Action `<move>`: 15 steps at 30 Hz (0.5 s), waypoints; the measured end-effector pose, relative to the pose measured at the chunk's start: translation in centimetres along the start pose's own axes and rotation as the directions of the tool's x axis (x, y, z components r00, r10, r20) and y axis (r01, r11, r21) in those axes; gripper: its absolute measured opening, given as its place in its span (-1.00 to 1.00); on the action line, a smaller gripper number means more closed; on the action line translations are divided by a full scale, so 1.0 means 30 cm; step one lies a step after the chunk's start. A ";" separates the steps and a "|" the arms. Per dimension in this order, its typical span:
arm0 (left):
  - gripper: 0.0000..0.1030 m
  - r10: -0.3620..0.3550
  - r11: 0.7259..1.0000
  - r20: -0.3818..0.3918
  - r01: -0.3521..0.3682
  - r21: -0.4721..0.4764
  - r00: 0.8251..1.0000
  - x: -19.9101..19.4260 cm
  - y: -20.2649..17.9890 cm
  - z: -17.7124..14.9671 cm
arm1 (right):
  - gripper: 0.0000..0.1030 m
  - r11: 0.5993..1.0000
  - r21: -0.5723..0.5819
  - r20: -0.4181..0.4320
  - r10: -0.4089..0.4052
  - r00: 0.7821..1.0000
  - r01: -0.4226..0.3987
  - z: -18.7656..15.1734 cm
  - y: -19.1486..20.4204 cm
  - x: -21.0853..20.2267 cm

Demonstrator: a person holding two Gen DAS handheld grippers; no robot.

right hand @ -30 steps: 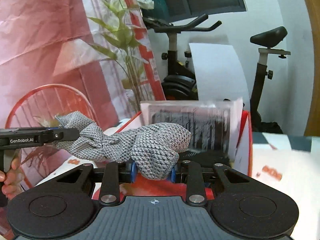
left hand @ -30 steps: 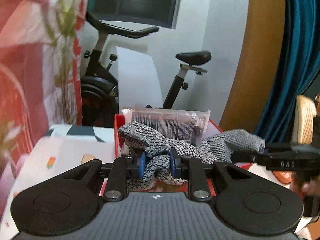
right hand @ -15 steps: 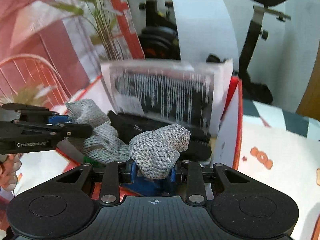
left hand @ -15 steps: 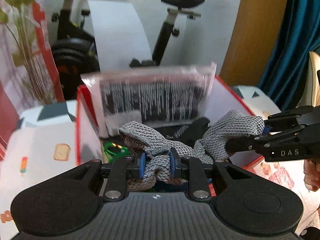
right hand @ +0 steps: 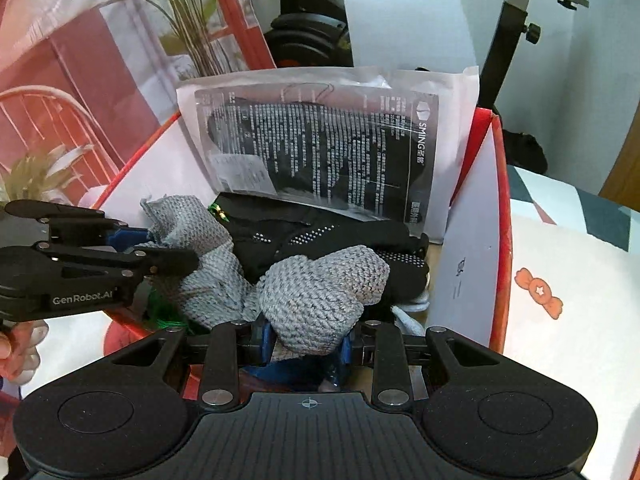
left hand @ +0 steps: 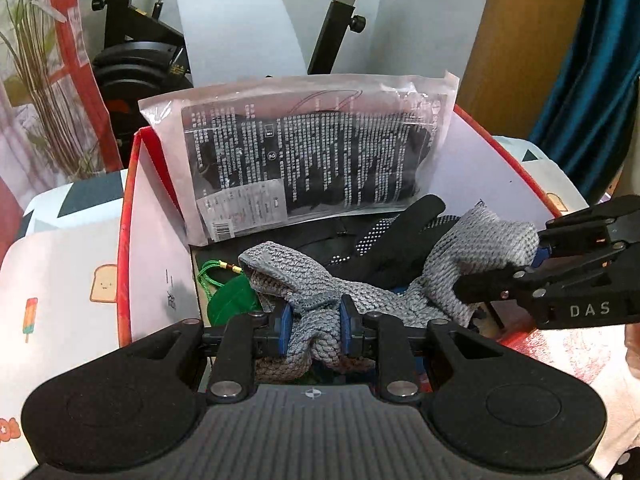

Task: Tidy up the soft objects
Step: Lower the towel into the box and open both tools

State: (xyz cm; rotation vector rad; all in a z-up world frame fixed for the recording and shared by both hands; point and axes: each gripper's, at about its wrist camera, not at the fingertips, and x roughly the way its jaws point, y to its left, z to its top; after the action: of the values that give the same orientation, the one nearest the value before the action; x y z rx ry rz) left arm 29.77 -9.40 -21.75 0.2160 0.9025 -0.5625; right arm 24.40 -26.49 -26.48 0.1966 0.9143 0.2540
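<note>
A grey knitted cloth (left hand: 320,300) stretches between both grippers, low inside a red box (left hand: 125,216) with white inner walls. My left gripper (left hand: 314,330) is shut on one bunched end of it. My right gripper (right hand: 308,346) is shut on the other end (right hand: 320,300). Each gripper shows in the other's view: the right one (left hand: 532,264) at the right of the left wrist view, the left one (right hand: 132,248) at the left of the right wrist view. Under the cloth lies a black dotted glove (left hand: 400,240).
A printed plastic packet (left hand: 304,160) leans on the box's back wall. A green pouch with cord (left hand: 228,296) lies at the box's left. The box sits on a patterned white cloth (left hand: 60,272). An exercise bike (left hand: 136,40), a plant (right hand: 192,32) and a red chair (right hand: 48,128) stand behind.
Both grippers have tilted down and sunk with the grey cloth, from above the box's rim to inside the box over the black glove. Both grips are unchanged.
</note>
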 end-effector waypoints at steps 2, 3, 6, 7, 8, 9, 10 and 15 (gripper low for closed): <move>-0.38 0.002 1.000 0.008 -0.002 0.009 1.000 -0.008 0.003 -0.004 | -0.40 1.000 -0.010 0.000 -0.015 1.000 0.014 -0.001 0.000 0.000; -0.33 0.008 1.000 0.011 -0.009 0.013 1.000 -0.013 0.000 -0.001 | -0.36 1.000 -0.017 0.005 -0.021 1.000 0.021 0.000 0.001 -0.005; -0.20 0.013 0.999 0.018 -0.014 0.029 1.000 -0.046 -0.006 0.005 | -0.27 0.998 -0.043 0.027 -0.046 0.999 0.047 0.002 0.010 -0.030; -0.15 0.019 0.999 0.022 -0.019 0.036 1.000 -0.056 -0.009 0.008 | -0.25 0.997 -0.054 0.036 -0.059 0.998 0.061 0.003 0.013 -0.040; -0.14 0.026 0.999 0.032 -0.027 0.044 0.999 -0.071 -0.011 0.010 | -0.16 0.995 -0.066 0.049 -0.074 0.996 0.077 0.004 0.019 -0.053; -0.12 0.030 0.998 0.039 -0.032 0.049 0.999 -0.084 -0.013 0.012 | -0.07 0.993 -0.079 0.063 -0.081 0.995 0.086 0.005 0.024 -0.068; -0.08 0.037 0.998 0.044 -0.039 0.050 0.998 -0.098 -0.014 0.016 | -0.03 0.992 -0.087 0.076 -0.086 0.993 0.092 0.008 0.028 -0.082; 0.20 0.070 0.995 0.116 -0.077 0.057 0.991 -0.205 -0.031 0.035 | 0.38 0.987 -0.092 0.165 -0.113 0.980 0.129 0.023 0.039 -0.182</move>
State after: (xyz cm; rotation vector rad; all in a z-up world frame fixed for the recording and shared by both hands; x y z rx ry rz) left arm 26.98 -8.33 -16.21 0.2691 0.7641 -0.5290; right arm 21.61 -27.06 -21.61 0.0648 0.7489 0.1688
